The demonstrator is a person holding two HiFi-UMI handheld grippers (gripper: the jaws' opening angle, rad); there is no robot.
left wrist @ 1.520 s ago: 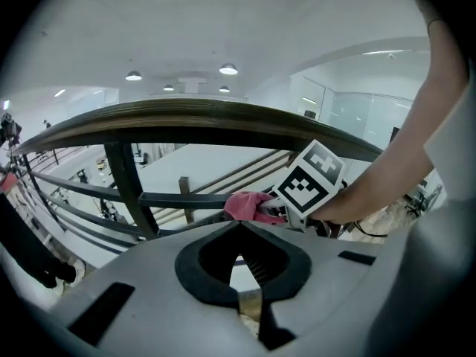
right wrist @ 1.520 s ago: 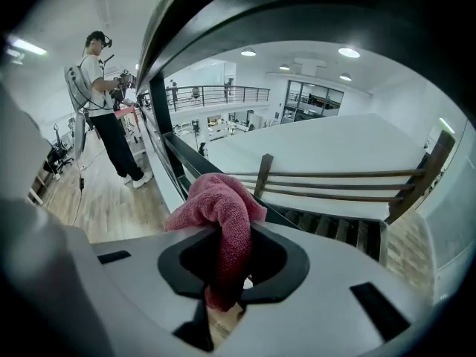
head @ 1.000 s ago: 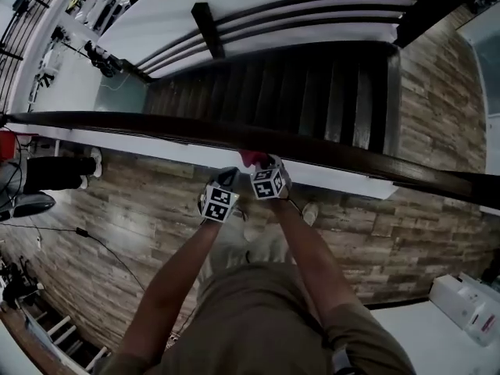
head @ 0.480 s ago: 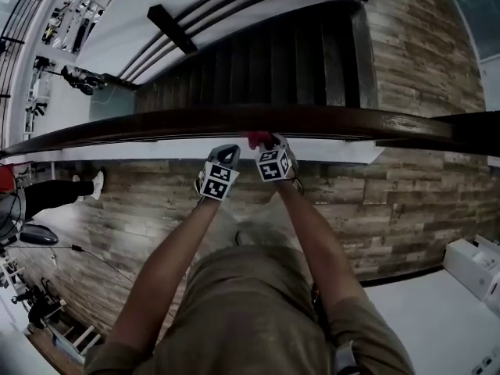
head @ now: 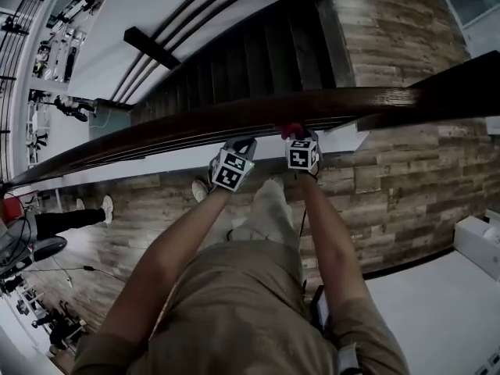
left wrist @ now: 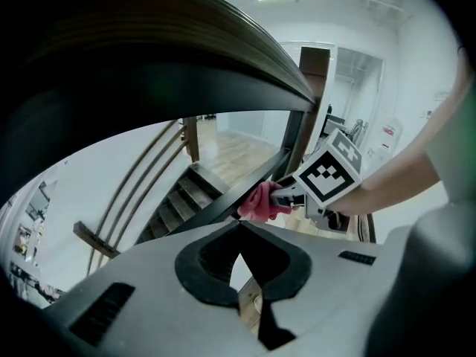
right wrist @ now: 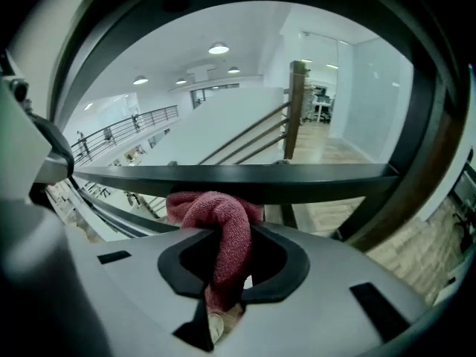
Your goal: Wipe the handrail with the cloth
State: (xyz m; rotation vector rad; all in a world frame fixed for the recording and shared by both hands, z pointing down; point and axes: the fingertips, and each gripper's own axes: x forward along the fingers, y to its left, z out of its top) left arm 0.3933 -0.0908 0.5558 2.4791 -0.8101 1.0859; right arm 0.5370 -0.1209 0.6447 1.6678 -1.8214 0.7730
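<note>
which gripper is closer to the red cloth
Right. The right gripper has the red cloth clamped in its jaws, against the handrail. The left gripper sits beside it on the left, jaws shut and empty, apart from the cloth.

Handrail [head: 367, 100]: dark brown wood, glossy, long and gently curved, running across above the stairs. Cloth [right wrist: 219, 229]: red-pink terry, bunched and twisted into a rope-like fold. Its lower part is pinched between the jaws of the right gripper [right wrist: 230, 262]. Its upper wad is pressed against the rail's near edge, towards the right half of its length.
</note>
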